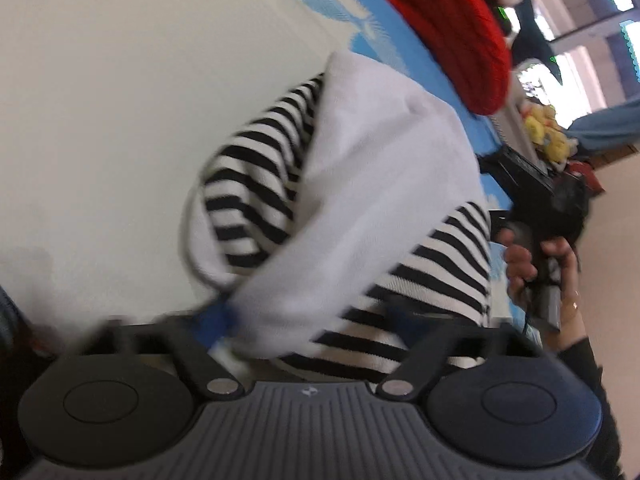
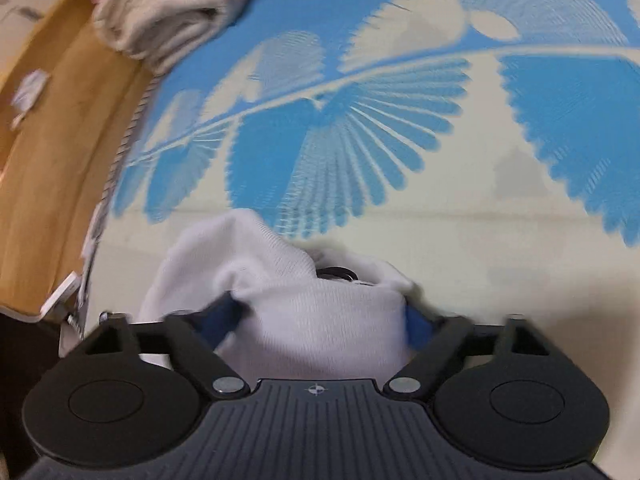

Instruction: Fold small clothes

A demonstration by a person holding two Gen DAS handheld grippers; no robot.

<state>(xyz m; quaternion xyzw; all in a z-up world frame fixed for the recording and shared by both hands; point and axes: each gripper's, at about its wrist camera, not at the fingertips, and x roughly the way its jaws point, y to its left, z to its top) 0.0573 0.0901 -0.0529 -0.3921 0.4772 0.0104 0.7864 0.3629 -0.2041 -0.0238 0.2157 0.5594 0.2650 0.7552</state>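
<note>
While your left gripper [image 1: 308, 320] and right gripper [image 2: 320, 320] both sit spread, white knit cloth [image 2: 296, 312] and black-and-white striped garment [image 1: 256, 184] lie between their fingers, grasp unconfirmed.

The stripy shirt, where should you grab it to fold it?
Best guess: take the stripy shirt by its stripy edge on the cream side of the mat, coming in low from that side. That edge hangs free and thin there, while its white inside is bunched thick in the middle. The left tool seems to pinch it already, though blur hides how firmly.
</note>
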